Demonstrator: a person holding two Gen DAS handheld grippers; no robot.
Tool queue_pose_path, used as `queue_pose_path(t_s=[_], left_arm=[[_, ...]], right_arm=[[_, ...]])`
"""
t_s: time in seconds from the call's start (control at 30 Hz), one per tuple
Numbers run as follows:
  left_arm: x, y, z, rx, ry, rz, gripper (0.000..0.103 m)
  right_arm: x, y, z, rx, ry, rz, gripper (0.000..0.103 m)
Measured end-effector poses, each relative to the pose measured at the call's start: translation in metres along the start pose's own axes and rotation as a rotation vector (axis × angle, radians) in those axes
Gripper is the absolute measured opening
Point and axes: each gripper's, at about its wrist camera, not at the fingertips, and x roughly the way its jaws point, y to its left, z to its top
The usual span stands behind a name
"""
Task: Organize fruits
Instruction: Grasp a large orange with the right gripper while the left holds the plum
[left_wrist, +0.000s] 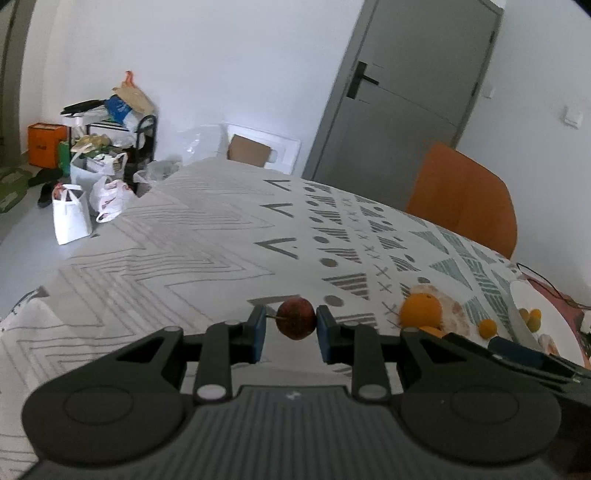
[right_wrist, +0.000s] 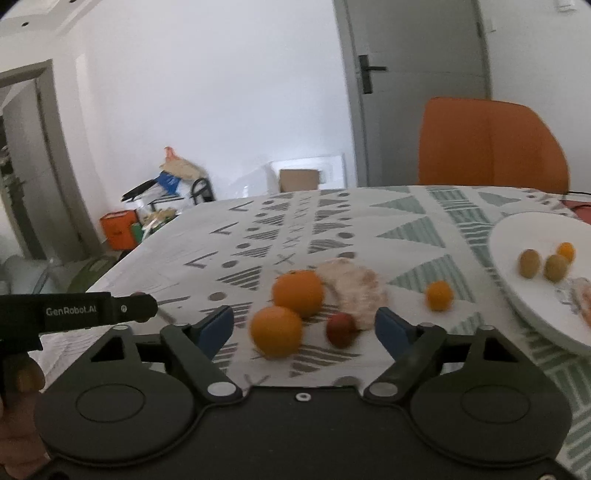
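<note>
1. Left wrist view: the left tongs (left_wrist: 290, 334) are clenching a small dark red fruit (left_wrist: 295, 318) between the blue pads (left_wrist: 325, 332), lifted above the patterned cloth (left_wrist: 184, 240).
2. To their right a big orange (left_wrist: 421, 310) is lying on the cloth, next to a pale net wrap (left_wrist: 456, 312). A small orange (left_wrist: 487, 328) is lying beside the white plate (left_wrist: 517, 291).
3. Right wrist view: the right tongs (right_wrist: 304, 328) are standing released, with nothing between the pads.
4. In front of them two oranges (right_wrist: 276, 331) are touching each other, and another red fruit (right_wrist: 341, 329) is lying just beside them.
5. Farther right, the plate (right_wrist: 517, 236) is holding two greenish fruits (right_wrist: 530, 263) and one small orange one.
6. An orange chair (right_wrist: 491, 144) is standing behind the table, in front of a grey door (right_wrist: 413, 92).
</note>
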Motion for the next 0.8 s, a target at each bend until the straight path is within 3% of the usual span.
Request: queue_pose_path(t_s=[0.33,0.4,0.47,0.67,0.8], left_arm=[[-0.009,0.019,0.002,-0.035,-0.018,0.02,0.028],[-0.009,0.022,0.002,-0.04,-0.018,0.025,0.028],[-0.01,0.023,0.002,-0.041,-0.017,0.029,0.028],[-0.012,0.017,0.001,-0.028,-0.017,0.026,0.028],[-0.014,0.013,0.0,-0.017,-0.016,0.021,0.028]], right_arm=[[0.021,0.012,0.001,-0.029,0.02,-0.011,0.068],[0.02,0.015,0.001,-0.044,0.012,-0.012,0.061],[0.021,0.016,0.001,-0.051,0.016,0.004,0.046],[0.028,0.014,-0.008,-0.039,0.095,0.042,0.035],[0.018,0.011,-0.008,-0.027,0.063,0.045,0.034]])
